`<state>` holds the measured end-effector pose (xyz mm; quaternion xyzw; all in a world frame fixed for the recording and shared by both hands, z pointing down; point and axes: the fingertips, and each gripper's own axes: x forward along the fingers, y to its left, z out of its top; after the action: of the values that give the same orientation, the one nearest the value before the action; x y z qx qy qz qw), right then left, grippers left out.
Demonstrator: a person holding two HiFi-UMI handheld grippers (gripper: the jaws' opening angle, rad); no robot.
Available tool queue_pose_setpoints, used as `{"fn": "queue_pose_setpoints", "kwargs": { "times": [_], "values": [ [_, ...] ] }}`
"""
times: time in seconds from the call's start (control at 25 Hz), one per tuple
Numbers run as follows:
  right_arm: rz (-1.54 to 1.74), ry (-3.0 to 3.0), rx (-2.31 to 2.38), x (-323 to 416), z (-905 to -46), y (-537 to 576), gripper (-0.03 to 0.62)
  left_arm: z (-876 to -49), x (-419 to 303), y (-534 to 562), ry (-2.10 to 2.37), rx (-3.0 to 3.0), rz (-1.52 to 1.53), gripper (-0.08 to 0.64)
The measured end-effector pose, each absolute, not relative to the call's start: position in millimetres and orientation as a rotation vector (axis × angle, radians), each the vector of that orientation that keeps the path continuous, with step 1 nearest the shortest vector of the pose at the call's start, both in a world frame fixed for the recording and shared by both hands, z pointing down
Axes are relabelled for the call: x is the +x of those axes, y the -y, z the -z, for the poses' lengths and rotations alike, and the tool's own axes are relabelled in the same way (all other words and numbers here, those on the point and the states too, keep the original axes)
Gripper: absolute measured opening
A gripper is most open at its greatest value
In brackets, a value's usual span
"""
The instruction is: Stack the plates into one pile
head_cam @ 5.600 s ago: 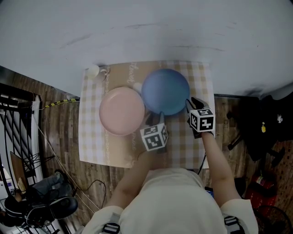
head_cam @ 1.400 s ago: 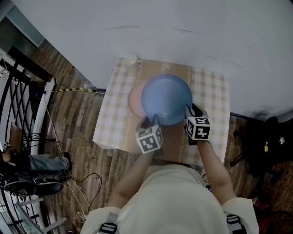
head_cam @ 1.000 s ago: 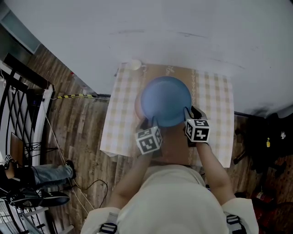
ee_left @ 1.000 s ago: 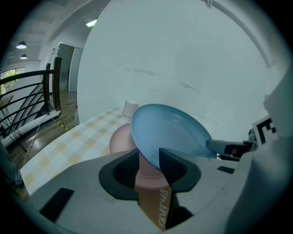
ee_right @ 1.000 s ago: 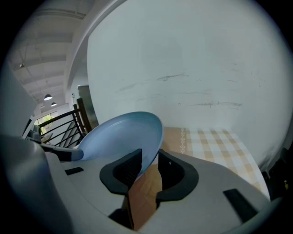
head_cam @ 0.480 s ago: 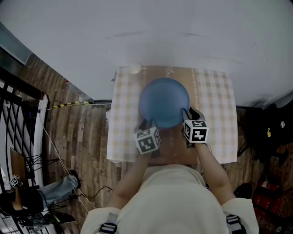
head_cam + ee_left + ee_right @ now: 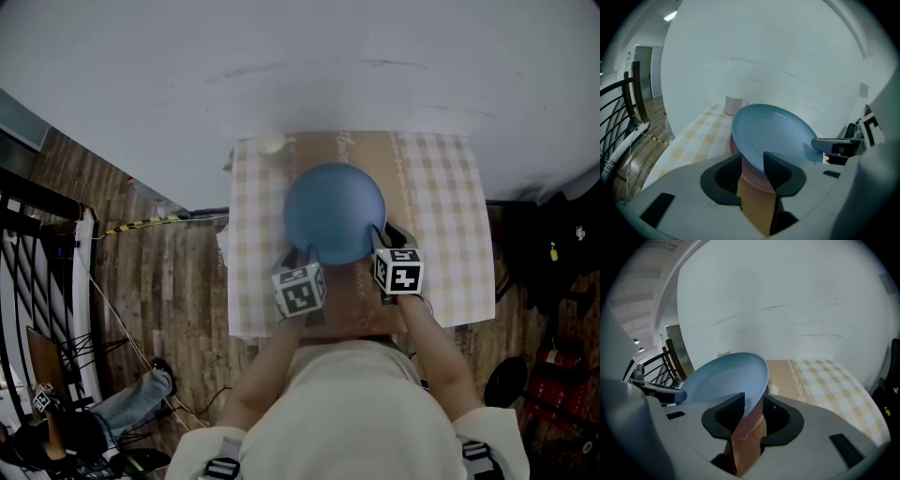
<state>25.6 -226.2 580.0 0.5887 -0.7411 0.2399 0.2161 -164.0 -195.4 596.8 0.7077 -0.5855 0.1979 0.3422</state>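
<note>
**Holdings: one table, two plates, two hand-held grippers**

1. White wall (image 7: pixel 300 56): set behind the table, scuffed in places.
2. Wood-plank floor (image 7: pixel 159 272): seen left and right of the table; a black railing (image 7: pixel 638 93) is stood at the left.
3. Table, covered with a checked cloth (image 7: pixel 450 234); a brown runner (image 7: pixel 349 148) is laid along its middle.
4. Blue plate (image 7: pixel 335 214): placed over the runner near the table's middle, directly above the pink plate and covering it in the head view. It is seen tilted in both gripper views.
5. Pink plate (image 7: pixel 751 174): only a sliver is shown under the blue plate's near rim.
6. Left gripper (image 7: pixel 309 255): closed on the near-left rim of the blue plate, the rim pinched between jaws that are easing apart.
7. Right gripper (image 7: pixel 382 234): likewise clamped on the near-right rim, its jaws also opening with the rim between them.
8. White cup (image 7: pixel 273 143): stood at the far left corner, well apart from the plates.
</note>
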Motion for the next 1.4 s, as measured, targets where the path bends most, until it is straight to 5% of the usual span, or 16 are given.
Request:
{"fn": "queue_pose_setpoints", "kwargs": {
  "times": [1.4],
  "values": [
    [-0.689, 1.954, 1.606, 21, -617, 217, 0.134, -627, -170, 197, 1.484, 1.899, -0.725, 0.166]
  ]
}}
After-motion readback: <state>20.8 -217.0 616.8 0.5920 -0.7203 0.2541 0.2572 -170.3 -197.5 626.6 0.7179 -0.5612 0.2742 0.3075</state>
